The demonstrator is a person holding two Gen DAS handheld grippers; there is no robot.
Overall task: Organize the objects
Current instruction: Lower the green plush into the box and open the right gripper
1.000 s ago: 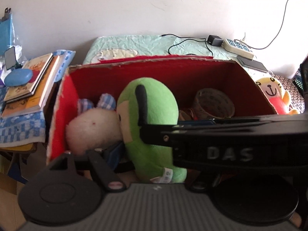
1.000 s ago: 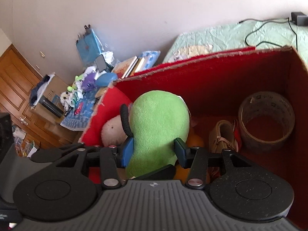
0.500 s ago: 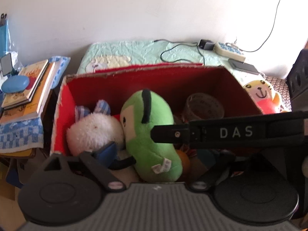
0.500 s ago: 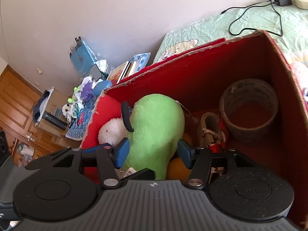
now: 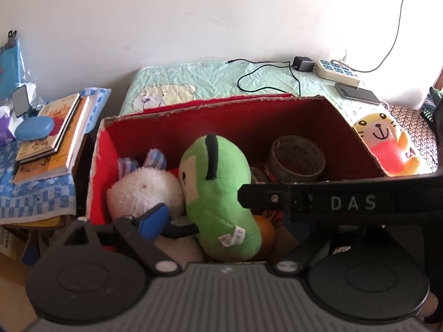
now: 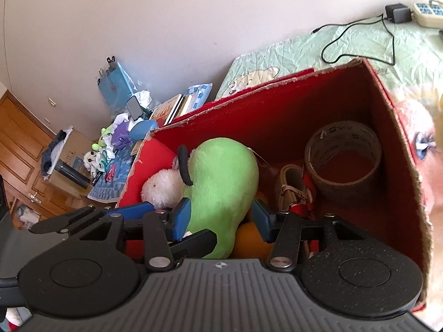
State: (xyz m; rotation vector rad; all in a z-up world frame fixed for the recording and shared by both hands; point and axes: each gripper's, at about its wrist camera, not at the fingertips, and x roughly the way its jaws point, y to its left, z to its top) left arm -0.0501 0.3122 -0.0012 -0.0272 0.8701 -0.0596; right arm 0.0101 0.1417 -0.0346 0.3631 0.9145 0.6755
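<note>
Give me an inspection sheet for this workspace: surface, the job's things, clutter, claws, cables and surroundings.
Surface: red cardboard box standing on a green bedspread.
Job's things: green plush, white plush and tape roll in the box; yellow cat plush outside its right wall.
Clutter: books with a blue case on top, left of the box.
Claws: left claw closing, one finger hidden, no grip seen; right claw closing, green plush between the pads but not clearly pressed.
Cables: black cable and power strip on the bedspread.
Surroundings: white wall; wooden door.
</note>
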